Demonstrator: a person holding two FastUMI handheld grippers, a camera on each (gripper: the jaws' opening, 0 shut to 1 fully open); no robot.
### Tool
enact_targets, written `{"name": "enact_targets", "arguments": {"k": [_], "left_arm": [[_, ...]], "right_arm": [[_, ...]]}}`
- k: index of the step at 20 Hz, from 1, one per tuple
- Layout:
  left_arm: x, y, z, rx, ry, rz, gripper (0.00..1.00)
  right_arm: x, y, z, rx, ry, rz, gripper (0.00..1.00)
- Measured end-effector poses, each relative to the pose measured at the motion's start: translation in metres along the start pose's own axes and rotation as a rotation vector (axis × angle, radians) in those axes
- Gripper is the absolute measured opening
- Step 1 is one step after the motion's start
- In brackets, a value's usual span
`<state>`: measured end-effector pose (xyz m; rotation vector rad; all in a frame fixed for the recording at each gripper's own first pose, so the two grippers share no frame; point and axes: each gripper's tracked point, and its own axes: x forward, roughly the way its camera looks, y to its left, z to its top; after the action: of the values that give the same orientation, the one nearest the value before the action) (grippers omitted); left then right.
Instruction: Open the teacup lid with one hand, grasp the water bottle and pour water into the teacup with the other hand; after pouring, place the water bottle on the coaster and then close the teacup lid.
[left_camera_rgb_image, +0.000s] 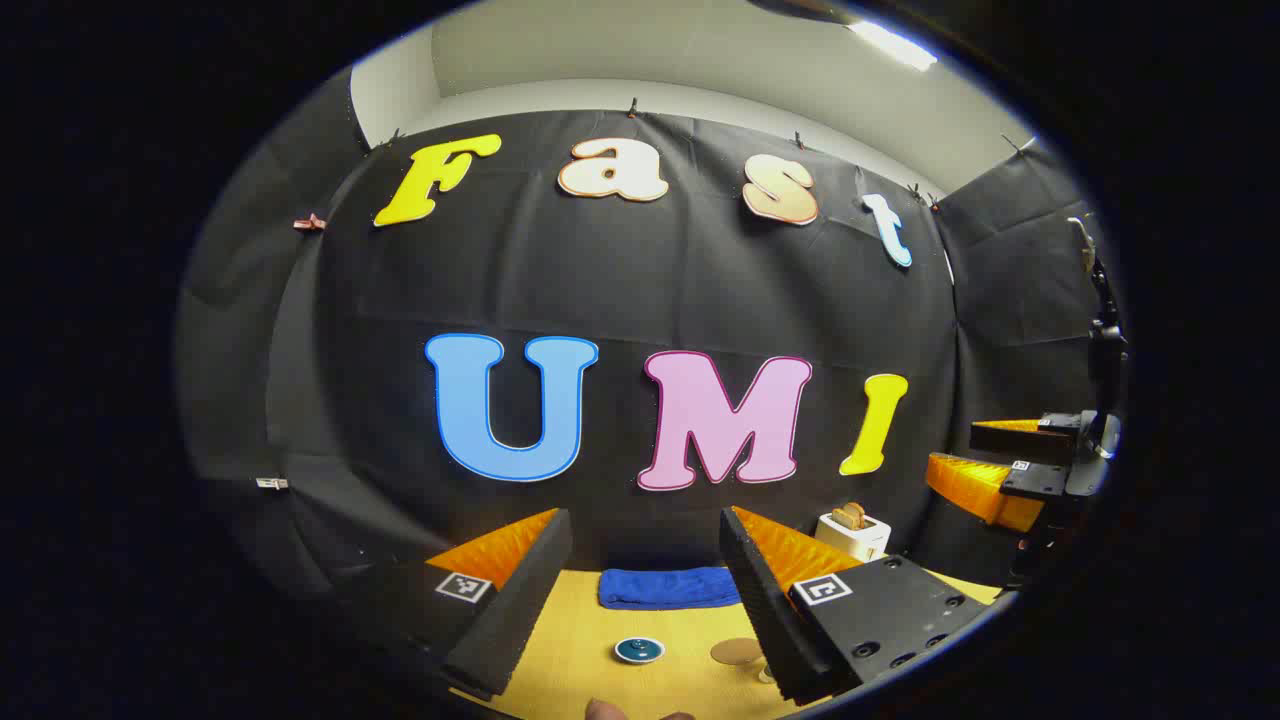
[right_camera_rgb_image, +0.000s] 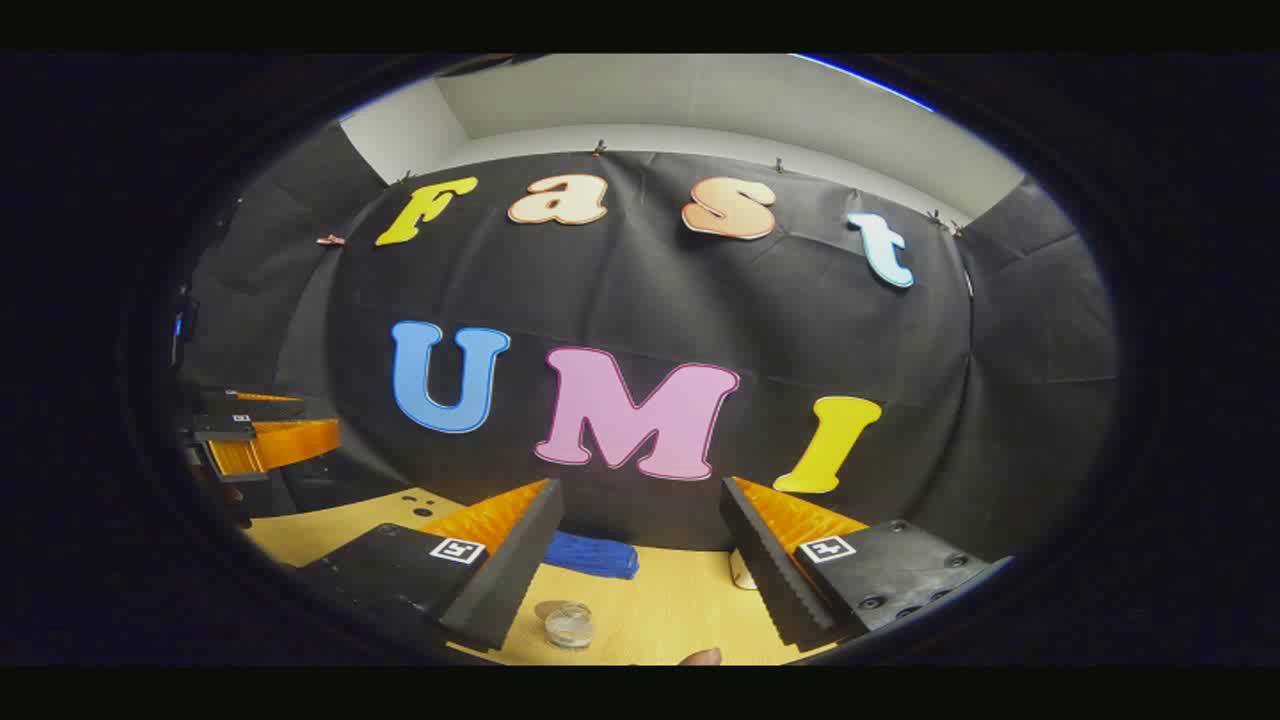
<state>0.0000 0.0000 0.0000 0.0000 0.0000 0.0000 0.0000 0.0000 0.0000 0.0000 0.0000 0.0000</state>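
In the left gripper view, a teal teacup with its lid (left_camera_rgb_image: 639, 650) on sits on the yellow table (left_camera_rgb_image: 570, 640), low between my fingers. A round brown coaster (left_camera_rgb_image: 737, 652) lies just right of it. My left gripper (left_camera_rgb_image: 645, 515) is open, held above the table with nothing in it. In the right gripper view, a clear water bottle (right_camera_rgb_image: 569, 625) stands low on the table near my left finger, the coaster (right_camera_rgb_image: 548, 608) partly hidden behind it. My right gripper (right_camera_rgb_image: 642, 487) is open too and holds nothing.
A folded blue towel (left_camera_rgb_image: 668, 588) (right_camera_rgb_image: 590, 555) lies at the back of the table by the wall. A white toaster (left_camera_rgb_image: 853, 533) with toast stands at the back right. Each view catches the other gripper (left_camera_rgb_image: 1030, 465) (right_camera_rgb_image: 260, 440) off to the side. Fingertips of a hand (right_camera_rgb_image: 700, 657) show at the bottom edge.
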Motion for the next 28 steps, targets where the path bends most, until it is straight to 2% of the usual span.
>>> {"name": "enact_targets", "arguments": {"k": [7,20,22,23,24,28], "left_arm": [[0.004,-0.003,0.002,0.010,-0.010,-0.012,0.94],[0.027,-0.006,-0.012,0.020,0.019,-0.032,0.94],[0.034,-0.007,-0.024,0.021,0.039,-0.049,0.94],[0.038,-0.011,-0.033,0.021,0.050,-0.066,0.94],[0.043,-0.012,-0.043,0.024,0.065,-0.082,0.94],[0.065,-0.016,-0.101,0.058,0.128,-0.127,0.93]], "right_arm": [[0.004,0.001,0.006,0.001,-0.024,0.003,0.96],[0.018,-0.002,-0.006,0.010,-0.008,-0.003,0.98],[0.021,0.000,-0.012,0.016,-0.005,0.002,0.96],[0.023,0.003,-0.014,0.018,-0.001,0.005,0.99],[0.024,0.005,-0.019,0.023,0.005,0.009,0.98],[0.024,0.009,-0.042,0.048,0.037,0.010,0.98]]}}
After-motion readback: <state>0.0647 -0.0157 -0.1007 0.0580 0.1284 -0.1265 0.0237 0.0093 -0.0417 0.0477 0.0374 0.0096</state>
